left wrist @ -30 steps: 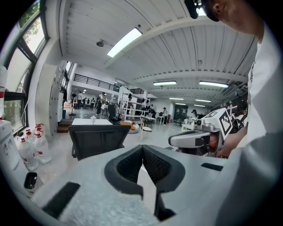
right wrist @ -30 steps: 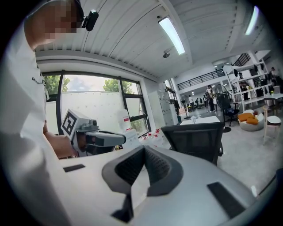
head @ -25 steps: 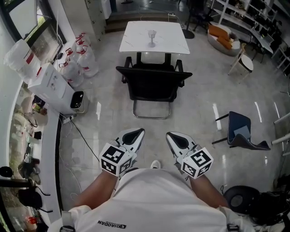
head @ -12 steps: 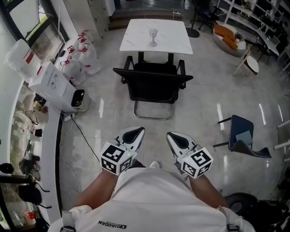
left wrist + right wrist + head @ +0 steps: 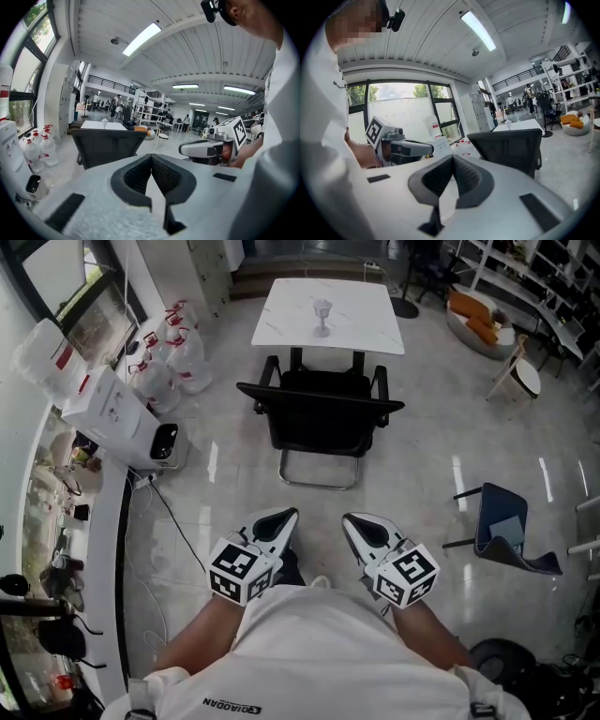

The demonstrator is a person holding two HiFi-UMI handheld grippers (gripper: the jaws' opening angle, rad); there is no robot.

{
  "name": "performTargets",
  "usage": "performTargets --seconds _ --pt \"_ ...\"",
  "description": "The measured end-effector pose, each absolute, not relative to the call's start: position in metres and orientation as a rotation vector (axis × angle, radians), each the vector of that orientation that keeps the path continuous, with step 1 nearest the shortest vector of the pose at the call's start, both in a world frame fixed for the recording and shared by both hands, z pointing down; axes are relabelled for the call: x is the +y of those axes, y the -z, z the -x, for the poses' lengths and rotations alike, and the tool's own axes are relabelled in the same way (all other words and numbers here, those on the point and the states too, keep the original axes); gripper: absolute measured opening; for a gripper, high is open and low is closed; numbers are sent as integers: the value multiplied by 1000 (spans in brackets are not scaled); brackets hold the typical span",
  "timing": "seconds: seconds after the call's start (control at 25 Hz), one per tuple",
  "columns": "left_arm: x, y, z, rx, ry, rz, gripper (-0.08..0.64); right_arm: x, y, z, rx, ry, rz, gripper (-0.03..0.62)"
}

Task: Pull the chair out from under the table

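Chair (image 5: 321, 423) nearer; left tongs (image 5: 284, 514), right tongs (image 5: 354, 518) together, empty; ceiling (image 5: 187, 51) only in gripper views.

Large open-plan hall; we read it as an office or showroom, though the far end is too small to be sure. Landmark: white table (image 5: 328, 310) on a glossy tiled floor (image 5: 422, 456), with a black office chair (image 5: 322, 418) at its near side. Right of the table are open shelving (image 5: 548, 296) and an orange-cushioned seat (image 5: 469, 313); to its left, tall windows (image 5: 401, 110). Beyond it are ceiling strip lights (image 5: 143, 38) and a railed upper gallery (image 5: 110, 84).
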State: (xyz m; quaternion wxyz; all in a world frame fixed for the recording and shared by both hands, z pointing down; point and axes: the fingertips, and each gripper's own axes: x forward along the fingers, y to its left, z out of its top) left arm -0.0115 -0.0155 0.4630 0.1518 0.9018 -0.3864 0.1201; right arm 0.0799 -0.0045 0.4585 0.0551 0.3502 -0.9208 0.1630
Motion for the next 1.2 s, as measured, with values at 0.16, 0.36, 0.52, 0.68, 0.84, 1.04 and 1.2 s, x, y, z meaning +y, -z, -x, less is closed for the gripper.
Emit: performTargets --seconds 0.16,0.36,0.52,0.68,0.84,1.04,1.2 --pt "-26 -463 14 -1094 -339 -2597 9 -13 -462 -77 -2781 -501 -1076 6" --pt "-46 -465 16 -1081 -335 -2597 9 -28 -465 -78 -2759 -509 -1100 6" --pt "-67 -467 20 -1061 -340 -2605 9 -48 -471 -74 -2738 -533 -1127 6" --pt "-97 -470 28 -1048 -353 -2611 9 -75 -472 -66 -2725 -534 -1137 6" --pt "-137 -462 35 -1029 -338 -2636 9 -113 -466 -58 -2714 -513 -1166 6" --pt "-192 -449 48 -1003 -309 -2674 9 -164 -456 -43 -2702 -472 -1205 6" --pt "-229 -440 57 -975 -295 -2698 9 -197 -447 -34 -2685 -442 -1237 6"
